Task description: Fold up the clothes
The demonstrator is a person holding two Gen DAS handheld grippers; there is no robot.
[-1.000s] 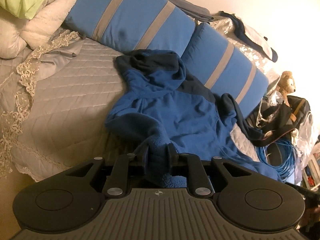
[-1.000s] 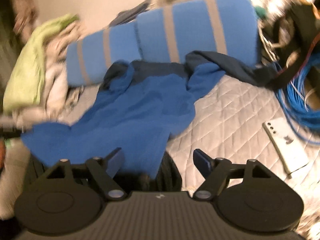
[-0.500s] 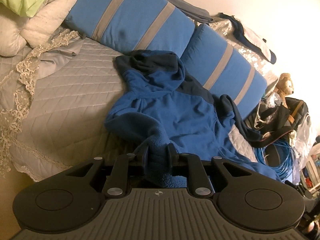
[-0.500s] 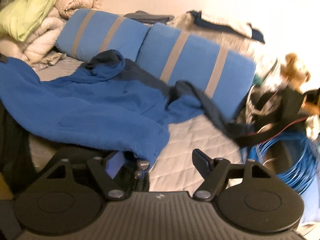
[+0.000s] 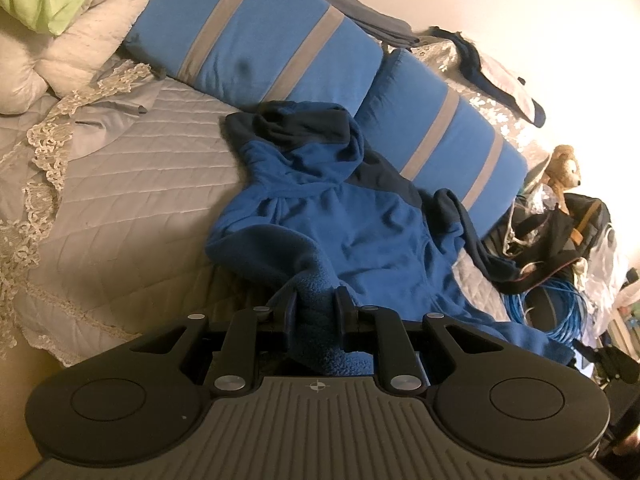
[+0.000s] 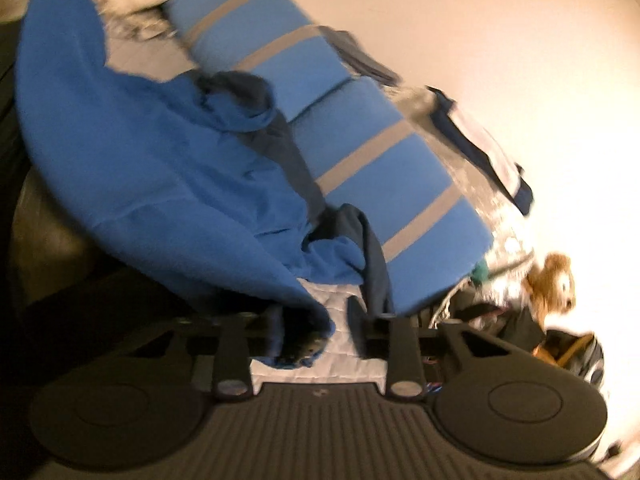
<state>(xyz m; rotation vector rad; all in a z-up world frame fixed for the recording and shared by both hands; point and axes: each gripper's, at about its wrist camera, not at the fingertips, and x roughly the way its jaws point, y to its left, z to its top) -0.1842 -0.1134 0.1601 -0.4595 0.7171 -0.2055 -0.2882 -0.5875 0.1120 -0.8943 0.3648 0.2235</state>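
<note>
A grey quilted bedspread with a lace edge [image 5: 132, 184] covers the bed and carries everything else. Along its far side lie two long blue cushions with grey stripes [image 5: 256, 36], end to end, one running on toward the right [image 5: 440, 148]. A white duvet with a lime-green cover on top [image 5: 80, 20] is bundled at the far left corner.

The blue fleece hoodie with a dark navy hood and shoulders [image 5: 340, 216] sprawls across the middle of the bedspread. Its long axis runs from the hood, which rests against the cushions at the far side, down to the hem at the near edge of the bed. One navy-trimmed sleeve trails off to the right toward the clutter beside the bed.

The left gripper [image 5: 316, 304] is clenched on a bunched fold of the hoodie's hem at the near edge. In the blurred right wrist view, the right gripper [image 6: 316, 312] has its jaws apart, with a corner of the hoodie [image 6: 152, 168] draped over the left finger [image 6: 276, 320] and bare quilt showing in the gap; it is not pinching the cloth.

Beside the bed at the right are a coil of blue cable [image 5: 560, 308], a dark bag [image 5: 572, 232] and a brown plush bear [image 5: 560, 168].
</note>
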